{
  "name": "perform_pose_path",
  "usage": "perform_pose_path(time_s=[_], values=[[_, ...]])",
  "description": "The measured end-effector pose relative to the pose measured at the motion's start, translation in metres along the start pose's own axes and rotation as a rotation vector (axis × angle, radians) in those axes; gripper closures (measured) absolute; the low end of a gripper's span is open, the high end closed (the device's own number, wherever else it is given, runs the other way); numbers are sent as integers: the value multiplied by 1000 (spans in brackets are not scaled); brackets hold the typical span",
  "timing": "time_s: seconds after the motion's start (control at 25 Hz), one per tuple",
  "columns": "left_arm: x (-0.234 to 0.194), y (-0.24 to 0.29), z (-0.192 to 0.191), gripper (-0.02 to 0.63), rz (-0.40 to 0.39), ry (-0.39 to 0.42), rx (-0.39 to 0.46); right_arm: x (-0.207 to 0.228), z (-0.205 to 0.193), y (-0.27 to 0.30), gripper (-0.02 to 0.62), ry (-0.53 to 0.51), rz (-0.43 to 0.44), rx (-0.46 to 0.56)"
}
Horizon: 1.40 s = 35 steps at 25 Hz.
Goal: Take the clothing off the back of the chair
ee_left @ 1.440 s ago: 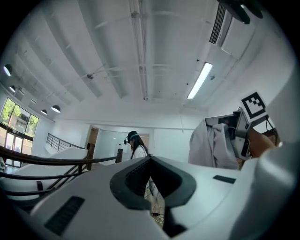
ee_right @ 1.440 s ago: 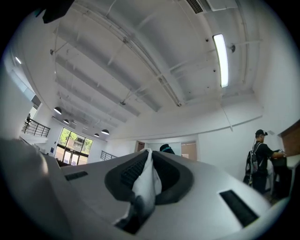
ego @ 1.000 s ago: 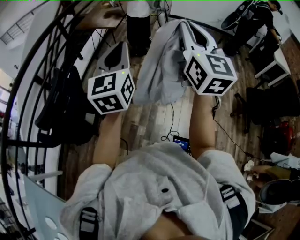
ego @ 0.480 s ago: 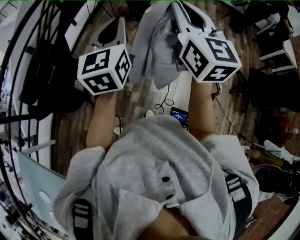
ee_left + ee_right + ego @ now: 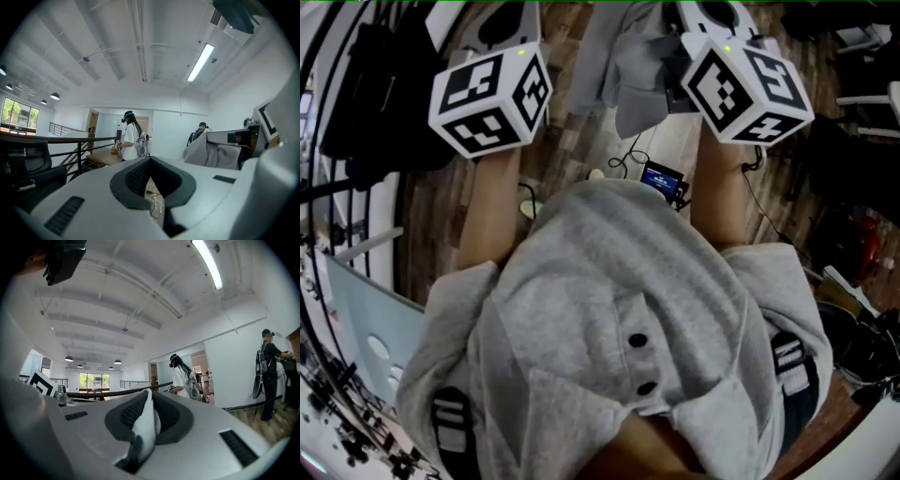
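At the far left of the head view, a black office chair (image 5: pixel 370 94) stands by a curved black railing (image 5: pixel 328 244). I can't say whether it is the chair the task means.

Left gripper (image 5: pixel 151 180): I see its fingers (image 5: pixel 136 176) a narrow slit apart, with floor and cable showing through the gap. Nothing between them, nothing touched. Its marker cube sits over my operator's bare left forearm.

Between the two grippers hangs the clothing (image 5: pixel 623 70), a pale grey garment. It is off the chair, well apart from it, drooping over the floor. Its upper edge runs to the right gripper.

Right gripper (image 5: pixel 145 423): fingers (image 5: pixel 129 411) closed tight on a fold of that grey cloth. The fold stands up along the whole slot between the ridged pads and bulges out at the near end. The gripper points level, as the left one does.

Surface: wood-plank floor (image 5: pixel 572 169), worn, with loose cables (image 5: pixel 628 155) trailing across it and a small device with a lit screen (image 5: pixel 664 178) lying near the operator's chest. The operator wears a grey hooded top (image 5: pixel 628 328).

Room: white walls, white beamed ceiling, one strip light (image 5: pixel 199 61), round lamps towards bright windows (image 5: pixel 91 379). A person in a white top (image 5: pixel 131 138) stands by the railing with a headset on. Another person (image 5: pixel 268 376), in dark clothes, stands at the right wall.
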<state>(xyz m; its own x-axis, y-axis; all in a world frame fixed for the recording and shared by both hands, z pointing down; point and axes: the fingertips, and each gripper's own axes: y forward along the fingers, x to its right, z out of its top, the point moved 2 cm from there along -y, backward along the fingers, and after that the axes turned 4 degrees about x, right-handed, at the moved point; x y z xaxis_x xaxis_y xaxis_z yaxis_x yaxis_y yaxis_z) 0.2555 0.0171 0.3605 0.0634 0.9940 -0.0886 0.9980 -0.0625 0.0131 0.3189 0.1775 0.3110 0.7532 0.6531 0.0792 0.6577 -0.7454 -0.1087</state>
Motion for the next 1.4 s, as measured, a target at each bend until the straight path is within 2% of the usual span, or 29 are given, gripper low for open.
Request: perform_pose_path(time_s=[0.4,0.8,1.2,1.4], values=[[-5,-29,-24,594,56,-2,-38,-27,-44,-13,558,59,88,-61],[-24,-64,-29,594,117,0,-42,-57,-65,-19,557,69,146,-80],[-51,-90,-29,594,167,-6,-41,-77,-72,-10,558,65,168,-78],[-42,-83,-28,594,167,-4,-36,-69,-70,-8,557,65,178,-77]])
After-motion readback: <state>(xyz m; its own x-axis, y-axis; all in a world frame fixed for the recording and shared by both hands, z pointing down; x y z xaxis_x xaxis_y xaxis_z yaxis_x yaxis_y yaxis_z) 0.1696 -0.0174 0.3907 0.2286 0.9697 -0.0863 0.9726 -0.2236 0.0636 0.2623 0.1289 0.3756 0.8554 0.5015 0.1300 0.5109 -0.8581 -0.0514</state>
